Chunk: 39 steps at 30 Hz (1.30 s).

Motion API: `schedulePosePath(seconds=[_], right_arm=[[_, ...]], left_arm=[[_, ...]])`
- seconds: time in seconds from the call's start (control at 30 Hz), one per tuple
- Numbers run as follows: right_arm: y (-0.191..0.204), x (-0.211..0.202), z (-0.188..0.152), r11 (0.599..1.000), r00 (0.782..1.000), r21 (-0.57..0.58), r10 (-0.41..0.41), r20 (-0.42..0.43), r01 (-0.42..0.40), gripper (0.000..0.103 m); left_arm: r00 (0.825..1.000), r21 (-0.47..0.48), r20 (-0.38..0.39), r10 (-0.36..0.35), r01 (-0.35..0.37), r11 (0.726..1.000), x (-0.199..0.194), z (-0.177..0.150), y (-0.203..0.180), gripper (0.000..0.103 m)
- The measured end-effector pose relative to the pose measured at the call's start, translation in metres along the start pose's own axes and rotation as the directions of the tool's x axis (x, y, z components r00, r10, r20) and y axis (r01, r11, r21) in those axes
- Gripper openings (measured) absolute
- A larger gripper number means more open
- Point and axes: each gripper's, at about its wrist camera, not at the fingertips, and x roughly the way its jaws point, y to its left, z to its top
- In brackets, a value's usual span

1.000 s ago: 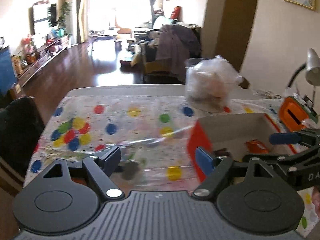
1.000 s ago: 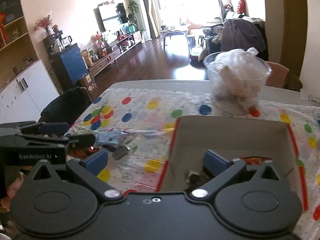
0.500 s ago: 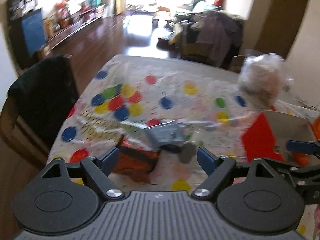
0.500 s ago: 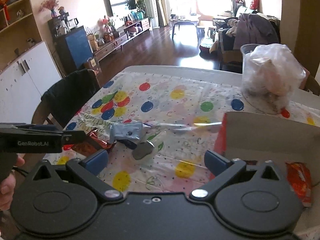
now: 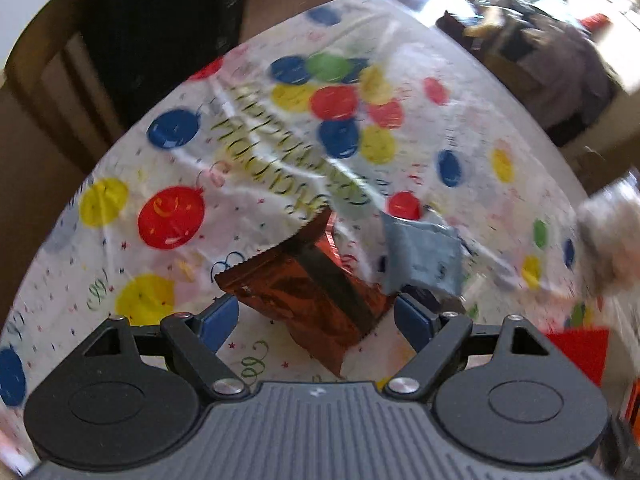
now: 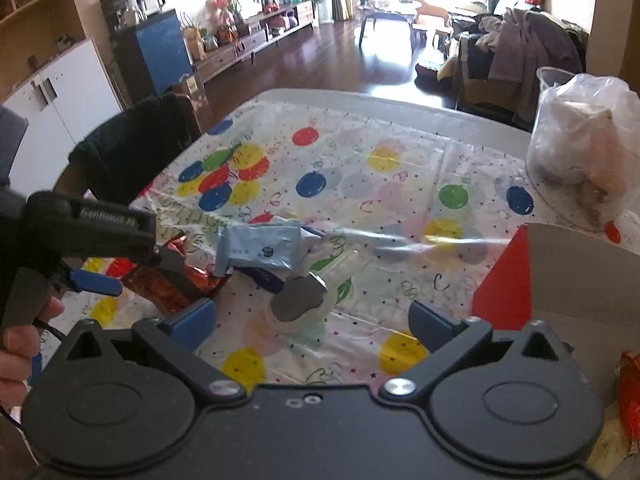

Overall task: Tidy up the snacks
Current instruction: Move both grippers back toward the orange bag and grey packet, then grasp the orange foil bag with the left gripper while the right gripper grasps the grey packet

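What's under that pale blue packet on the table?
The pale blue packet lies partly over a dark blue wrapper poking out beneath it, beside the orange foil packet. Anything else underneath is covered.

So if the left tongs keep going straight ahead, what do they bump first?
Probably the crinkly orange-red foil snack packet; it lies right between the open left tongs, though depth is hard to judge.

1. The far half of the table (image 5: 500, 92) is smeared by motion blur in the left wrist view.
2. The bag (image 5: 612, 236) at 3 o'clock is blurred and cut off.
3. The box (image 6: 568, 280) is cut off at 4 o'clock.
4. The print on the blue packet (image 6: 260, 248) cannot be read.
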Motion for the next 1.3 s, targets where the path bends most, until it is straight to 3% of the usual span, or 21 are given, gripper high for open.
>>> schedulePosePath(seconds=[0.1,0.23,0.37,0.47,0.67,0.7,0.73,0.9,1.0,1.17,1.3], right_arm=[[0.001,0.01,0.005,1.0,1.0,0.0,0.001,-0.014,-0.002,0.101],[0.008,0.024,0.016,0.998,0.999,-0.056,0.015,-0.037,-0.017,0.1],[0.018,0.037,0.027,0.986,0.997,-0.16,0.039,-0.072,-0.05,0.097],[0.027,0.046,0.036,0.957,0.995,-0.28,0.056,-0.085,-0.078,0.095],[0.048,0.069,0.045,0.815,0.995,-0.573,0.055,-0.081,-0.092,0.086],[0.052,0.074,0.045,0.781,0.994,-0.615,0.063,-0.088,-0.104,0.085],[0.055,0.078,0.045,0.754,0.993,-0.648,0.066,-0.094,-0.111,0.084],[0.071,0.091,0.045,0.594,0.989,-0.791,0.092,-0.114,-0.147,0.082],[0.078,0.098,0.046,0.522,0.985,-0.835,0.108,-0.135,-0.172,0.08],[0.084,0.113,0.048,0.458,0.973,-0.858,0.13,-0.193,-0.231,0.067],[0.085,0.124,0.052,0.448,0.965,-0.855,0.142,-0.219,-0.26,0.065]], left_arm=[[0.999,-0.096,-0.045,-0.01,0.006,0.995,0.013,0.005,0.006,0.085],[0.998,-0.142,-0.061,0.016,-0.025,0.99,0.025,0.009,0.008,0.085],[0.997,-0.198,-0.076,0.013,-0.028,0.98,0.033,0.013,0.014,0.085],[0.996,-0.186,-0.082,0.015,-0.03,0.982,0.038,0.014,0.012,0.084],[0.997,-0.157,-0.068,0.025,-0.035,0.987,0.04,0.014,0.009,0.078],[0.998,-0.151,-0.064,0.021,-0.031,0.988,0.04,0.014,0.008,0.071],[0.998,-0.139,-0.061,0.022,-0.031,0.99,0.04,0.014,0.007,0.065],[0.999,-0.098,-0.047,0.012,-0.016,0.995,0.038,0.012,0.009,0.057],[0.999,-0.052,-0.037,-0.009,0.007,0.999,0.034,0.009,0.009,0.047],[0.998,-0.005,-0.026,-0.053,0.053,0.999,0.026,-0.001,0.022,0.043],[0.997,0.018,-0.013,-0.073,0.073,0.997,0.017,-0.009,0.035,0.043]])
